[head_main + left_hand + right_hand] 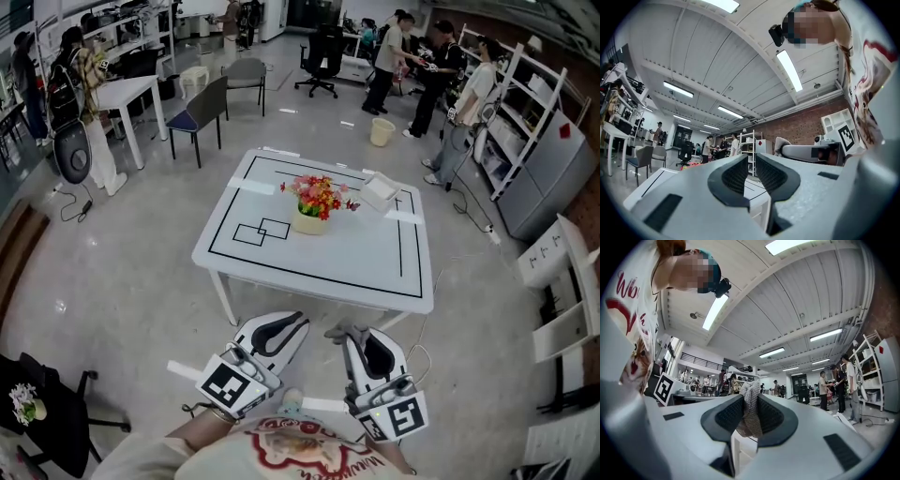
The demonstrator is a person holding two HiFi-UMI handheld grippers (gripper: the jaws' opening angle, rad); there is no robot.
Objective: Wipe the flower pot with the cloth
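The flower pot [308,221], cream with red and yellow flowers [319,195], stands near the middle of the white table [356,272]. Both grippers hang close to my body, short of the table's near edge. My left gripper [298,319] [751,157] is shut with nothing between its pads. My right gripper [349,336] [750,399] is shut on a grey mesh cloth [751,411], whose bunched end sticks out past the tips [336,331]. In the left gripper view the flowers [689,165] show small, far ahead over the table.
A white box [380,190] lies on the table right of the pot. Black tape lines mark the tabletop. Chairs [202,112] and a bucket [381,131] stand beyond, with several people at the back. Shelving [525,122] lines the right; a black chair [37,412] sits lower left.
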